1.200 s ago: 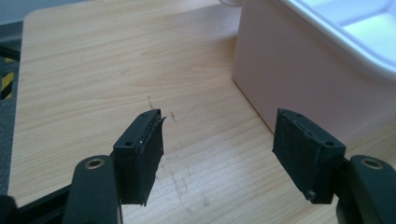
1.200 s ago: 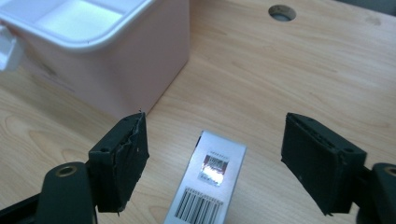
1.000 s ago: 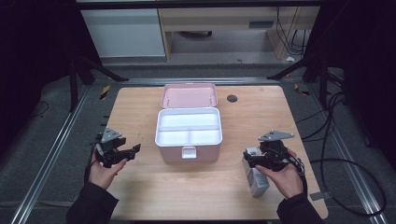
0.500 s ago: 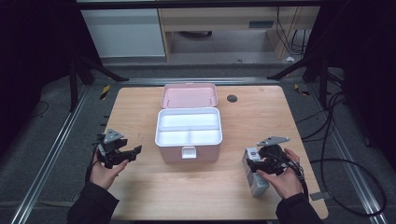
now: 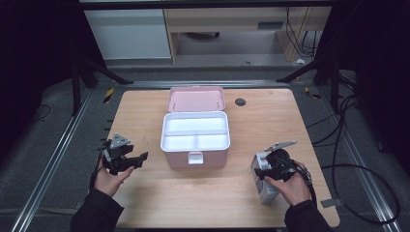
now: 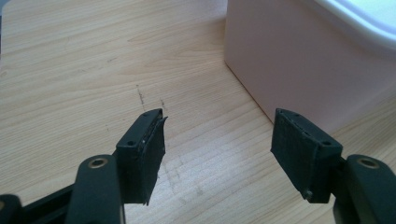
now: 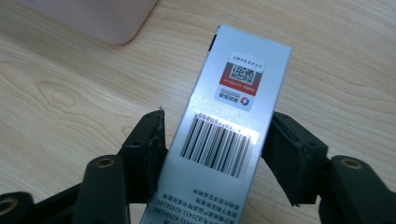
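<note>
Grip quality decides this step: the right claw (image 7: 212, 149) straddles a small silver carton (image 7: 224, 126) that lies flat on the wooden surface (image 5: 145, 101) near its right edge, toward the near right corner. Its jaws have just been closing, with the carton between them; in the right gripper view the pads sit at the carton's two long sides, level with the barcode, and I cannot tell whether both are pressing yet. The squeeze should finish evenly, both pads flat on the long sides, so that the light cardboard does not twist or dent. Keeping the claw square to the carton, not skewed, seems the safest way to stop it pivoting when lifted. Once pinched, the carton should rise straight up off the wood before any sideways travel. The likely goal is the open pink case (image 5: 195, 145) in the middle of the surface, its lid (image 5: 196, 99) tipped back toward the far edge and its white tray (image 5: 196, 131) split into compartments; the carton probably has to be lined up with a long compartment to fit. The left claw (image 6: 217, 149) hovers spread and empty above the wood near the left edge, close to the case's side, well placed to steady the case if it slides.
</note>
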